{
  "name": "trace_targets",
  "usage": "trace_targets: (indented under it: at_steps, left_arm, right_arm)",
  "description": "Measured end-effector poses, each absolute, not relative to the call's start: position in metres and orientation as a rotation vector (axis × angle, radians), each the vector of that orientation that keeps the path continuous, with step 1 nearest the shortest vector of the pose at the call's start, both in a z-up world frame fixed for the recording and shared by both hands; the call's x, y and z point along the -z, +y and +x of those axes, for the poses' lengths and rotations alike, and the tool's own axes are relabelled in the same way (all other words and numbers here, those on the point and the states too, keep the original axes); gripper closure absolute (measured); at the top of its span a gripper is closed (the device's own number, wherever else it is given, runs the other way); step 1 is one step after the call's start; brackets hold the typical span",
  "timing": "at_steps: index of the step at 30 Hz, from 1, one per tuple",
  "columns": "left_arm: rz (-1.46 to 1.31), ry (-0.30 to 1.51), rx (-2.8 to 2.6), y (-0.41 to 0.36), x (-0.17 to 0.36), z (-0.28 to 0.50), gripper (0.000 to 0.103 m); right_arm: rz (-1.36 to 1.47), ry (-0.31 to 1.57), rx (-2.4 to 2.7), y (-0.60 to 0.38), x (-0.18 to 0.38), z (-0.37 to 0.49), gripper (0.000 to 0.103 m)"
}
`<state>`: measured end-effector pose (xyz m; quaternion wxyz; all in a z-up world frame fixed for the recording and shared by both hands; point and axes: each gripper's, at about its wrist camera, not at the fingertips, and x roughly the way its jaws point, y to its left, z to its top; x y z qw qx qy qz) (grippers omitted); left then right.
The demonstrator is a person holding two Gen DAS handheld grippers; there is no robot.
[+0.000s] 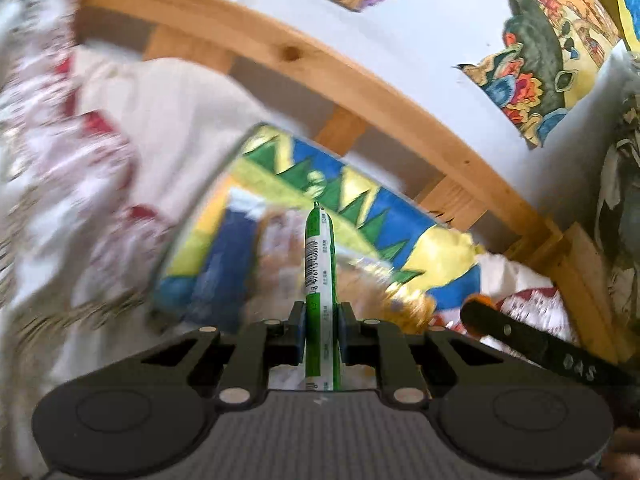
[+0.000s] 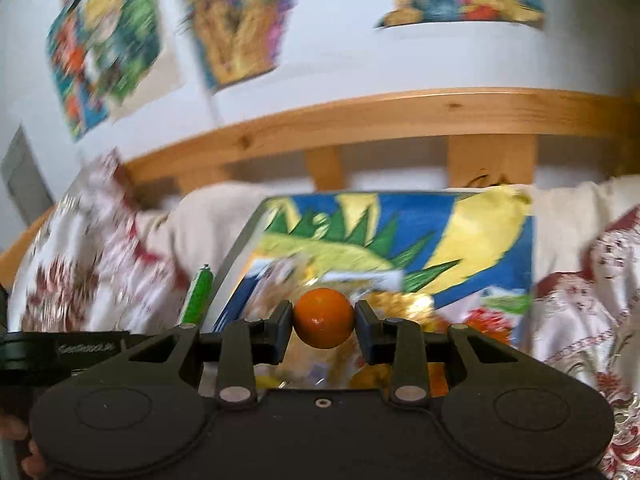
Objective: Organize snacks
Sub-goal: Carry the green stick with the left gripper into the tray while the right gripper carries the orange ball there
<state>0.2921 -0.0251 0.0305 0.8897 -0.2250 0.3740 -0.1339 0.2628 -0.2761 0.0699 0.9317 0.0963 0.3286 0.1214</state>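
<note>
Working over a bed with a pale wooden slatted headboard (image 2: 400, 112) and a white, red-patterned bedspread (image 2: 88, 264), against a white wall hung with bright paintings (image 2: 236, 28). Lying on the bedspread: a large flat painted board in blue, yellow and green (image 2: 472, 240), with a blurred pile of shiny snack packets (image 2: 328, 280) on its near part — contents not readable through the motion blur. Left gripper (image 1: 322, 336) clenched on a slim green-and-white snack stick with a barcode (image 1: 320, 276), the stick standing up between the pads and pointing away from the camera, held clear above the board. Right gripper (image 2: 323, 322) grasping a small round orange ball-shaped snack (image 2: 323, 318), pads pressing on both its sides, also above the packets. Judged step: carrying both picked items off toward wherever the snacks get sorted; destination not in view. For a clean carry — keep both grips steady, no loosening mid-air; the round item sits only at its widest part and could roll out if tilted sharply. Keep the two tools apart, since the stick's tip shows just beside the right tool in the right view. Lower slowly before releasing.
</note>
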Motion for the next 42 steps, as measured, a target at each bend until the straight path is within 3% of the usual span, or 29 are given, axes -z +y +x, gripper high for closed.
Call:
trace_targets:
  at_steps: [8,20,42]
  left_arm:
    - [-0.382,0.783,0.340,-0.091,-0.035,0.351,0.086]
    - [-0.316,0.822,0.432,-0.162,-0.013,0.368,0.086]
    - [-0.244,0.900,0.401,-0.172,0.015,0.372,0.085]
  right_arm:
    - [0.230,0.667,-0.197,-0.325,-0.070,0.278,0.067]
    - [0.363,0.754,-0.076,-0.383,-0.046,0.288,0.067]
    - [0.115,0.908,-0.072,-0.353,-0.024,0.294,0.065]
